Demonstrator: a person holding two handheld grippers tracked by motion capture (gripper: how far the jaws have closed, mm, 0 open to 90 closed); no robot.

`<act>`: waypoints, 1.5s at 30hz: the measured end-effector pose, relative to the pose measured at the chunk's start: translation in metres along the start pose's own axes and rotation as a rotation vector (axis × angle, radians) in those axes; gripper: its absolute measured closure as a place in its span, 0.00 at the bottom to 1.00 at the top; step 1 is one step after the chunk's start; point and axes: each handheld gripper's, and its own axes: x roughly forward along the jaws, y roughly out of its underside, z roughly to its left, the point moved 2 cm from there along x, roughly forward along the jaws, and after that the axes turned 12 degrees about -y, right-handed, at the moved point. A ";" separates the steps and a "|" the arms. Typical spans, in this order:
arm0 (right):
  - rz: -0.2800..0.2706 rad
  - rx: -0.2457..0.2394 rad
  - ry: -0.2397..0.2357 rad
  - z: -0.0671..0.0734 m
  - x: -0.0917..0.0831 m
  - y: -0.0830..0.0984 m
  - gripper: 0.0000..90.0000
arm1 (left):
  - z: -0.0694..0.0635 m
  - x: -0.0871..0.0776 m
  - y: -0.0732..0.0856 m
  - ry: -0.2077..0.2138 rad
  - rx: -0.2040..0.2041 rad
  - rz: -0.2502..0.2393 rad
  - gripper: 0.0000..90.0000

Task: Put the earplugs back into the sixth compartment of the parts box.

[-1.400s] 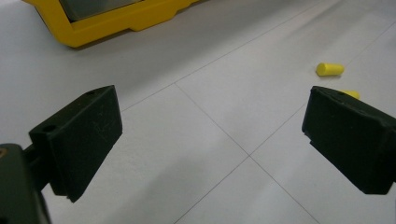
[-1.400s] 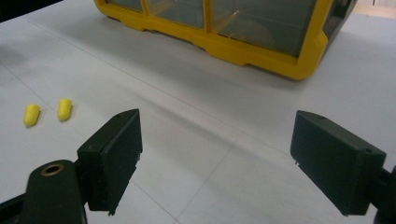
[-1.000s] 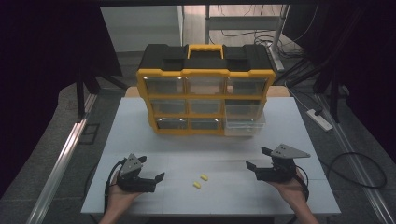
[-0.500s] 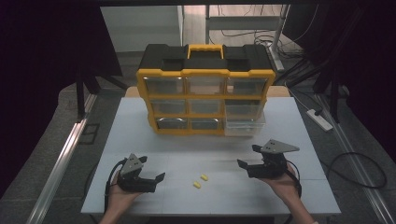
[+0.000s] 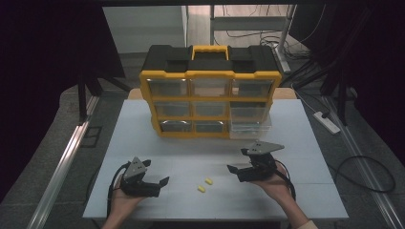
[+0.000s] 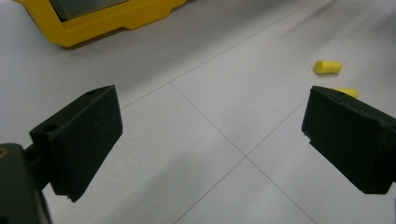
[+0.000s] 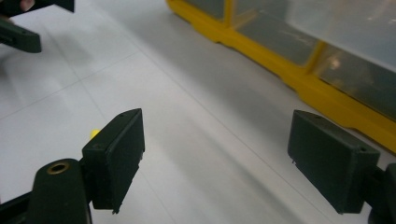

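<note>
Nearest the front edge of the desk point(image 5: 305, 143), the left gripper point(image 5: 157, 183) lay low over the white top toward the front-left corner, its jaws spread wide with nothing between them. In the left gripper view the two yellow plugs sat ahead and off to that gripper's right: one yellow plug point(image 6: 327, 66) lay clear on the desk with its long axis running roughly across the view, while the other yellow plug point(image 6: 346, 92) was half hidden behind the right-hand jaw. From above, the pair rested apart from each other near the middle of the front edge, the nearer plug point(image 5: 201, 189) just ahead of the farther plug point(image 5: 208, 181), both between the two grippers. The right gripper point(image 5: 238, 168) was held a little above the desk toward the front-right, tilted, its jaws also wide open and empty, pointing inward at the plugs. Its own view caught a sliver of yellow point(image 7: 95, 133) peeping past its left jaw, so the plugs lay off to that side rather than between the pads. Judging by the high view, the right gripper stood slightly nearer the plugs, though the gap on either side was much alike. Farther back, toward the rear edge, stood the yellow drawer organizer point(image 5: 210, 102), its clear drawer point(image 5: 250, 125) at the lower right pulled partly out toward the grippers.
</note>
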 end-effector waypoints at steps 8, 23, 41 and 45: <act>0.075 -0.025 -0.067 0.010 0.026 -0.010 0.22 | -0.001 0.001 0.000 0.004 0.006 0.001 0.06; 0.214 -0.052 -0.102 0.024 0.066 -0.010 0.23 | -0.002 0.001 0.000 0.001 0.005 0.005 0.05; 0.322 -0.080 -0.112 0.033 0.095 0.000 0.29 | -0.002 0.001 0.000 0.002 0.011 0.010 0.06; 0.340 -0.100 -0.111 0.035 0.097 0.002 0.36 | -0.002 0.001 0.000 0.009 0.002 0.006 0.05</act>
